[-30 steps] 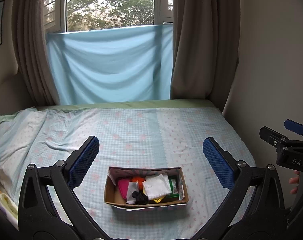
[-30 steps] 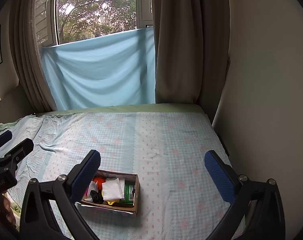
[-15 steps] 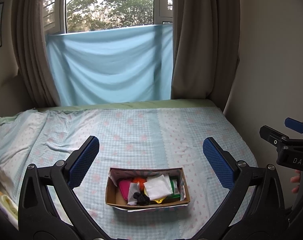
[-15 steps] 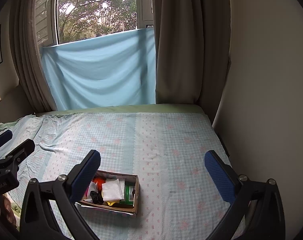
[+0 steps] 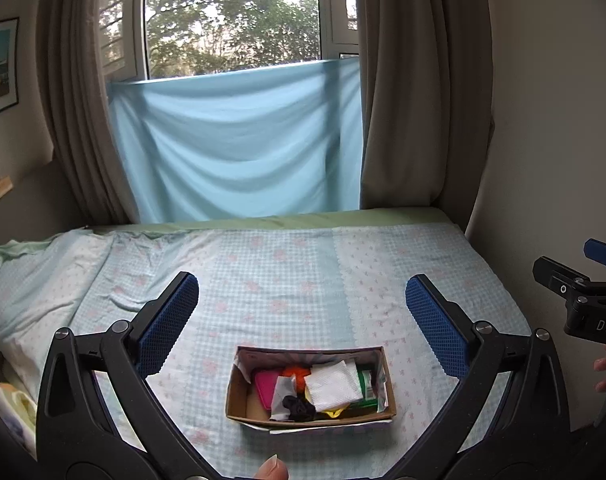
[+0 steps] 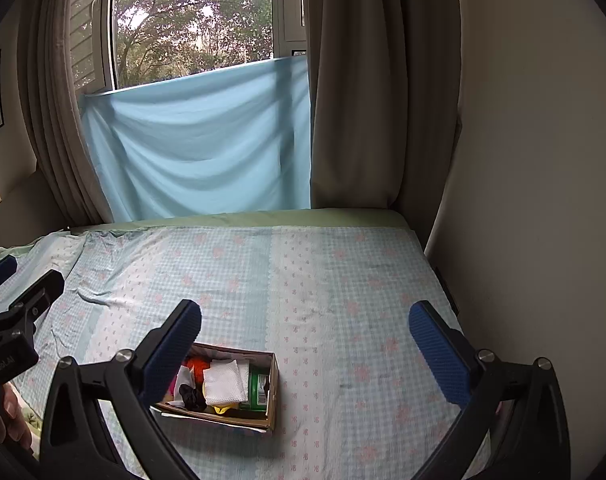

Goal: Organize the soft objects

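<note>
Low in the centre of the left view, the open brown cardboard box [image 5: 311, 412] holds limp, light cloths — best pinched at the white waffle-textured cloth [image 5: 333, 386] on top — while left gripper [image 5: 303, 320] and right gripper [image 6: 305, 340] hover wide open, empty.

A brown cardboard box [image 5: 239, 400] sat on the bed's [image 5: 287, 280] matt checked cotton sheet, holding a dimpled white cloth [image 5: 333, 386] beside a glossy green packet [image 5: 366, 385].
</note>
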